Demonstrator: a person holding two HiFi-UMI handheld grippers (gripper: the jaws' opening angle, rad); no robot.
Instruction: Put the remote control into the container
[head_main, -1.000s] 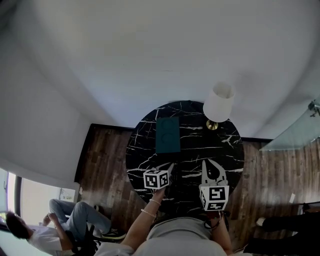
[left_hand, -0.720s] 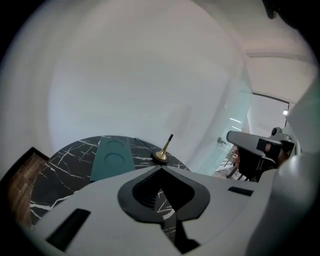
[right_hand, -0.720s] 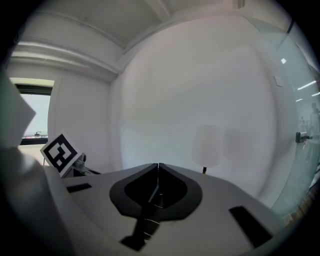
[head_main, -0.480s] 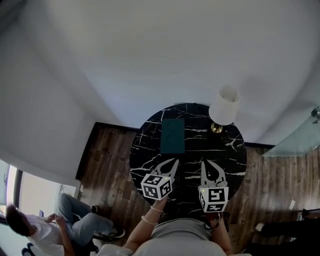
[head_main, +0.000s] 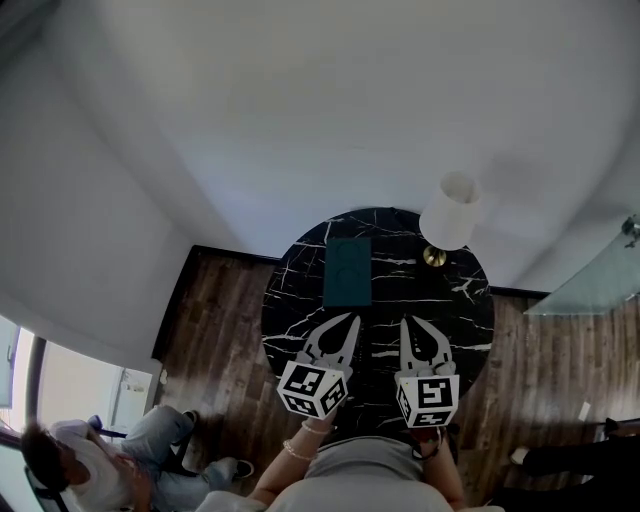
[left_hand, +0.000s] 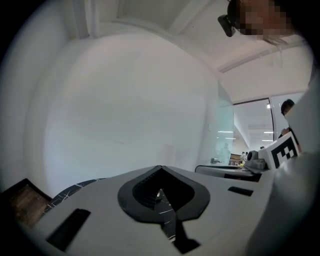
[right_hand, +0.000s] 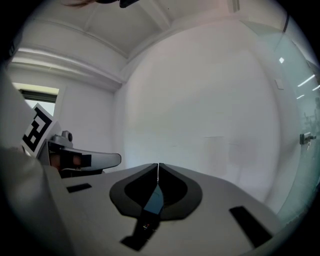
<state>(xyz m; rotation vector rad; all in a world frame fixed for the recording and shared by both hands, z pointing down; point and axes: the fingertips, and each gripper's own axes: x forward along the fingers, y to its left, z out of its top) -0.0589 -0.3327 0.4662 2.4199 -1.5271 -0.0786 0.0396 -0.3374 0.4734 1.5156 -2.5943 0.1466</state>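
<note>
A dark green rectangular container (head_main: 347, 270) lies on the far half of the round black marble table (head_main: 290, 310). I cannot make out a remote control in any view. My left gripper (head_main: 353, 318) hovers over the table's near half, shut and empty, its tips pointing at the container's near edge. My right gripper (head_main: 404, 322) hangs beside it, also shut on nothing. In the left gripper view the jaws (left_hand: 160, 167) meet at the tip against a white wall. The right gripper view shows its jaws (right_hand: 158, 165) pressed together too.
A white-shaded lamp (head_main: 448, 209) with a brass base (head_main: 433, 257) stands at the table's far right. Dark wooden floor (head_main: 215, 310) surrounds the table. A seated person (head_main: 90, 470) is at the lower left. A glass panel (head_main: 590, 275) is on the right.
My left gripper has drawn back from the table's middle toward my body and lifted, its jaws now showing shut. The right gripper has barely moved. The seated person has shifted.
</note>
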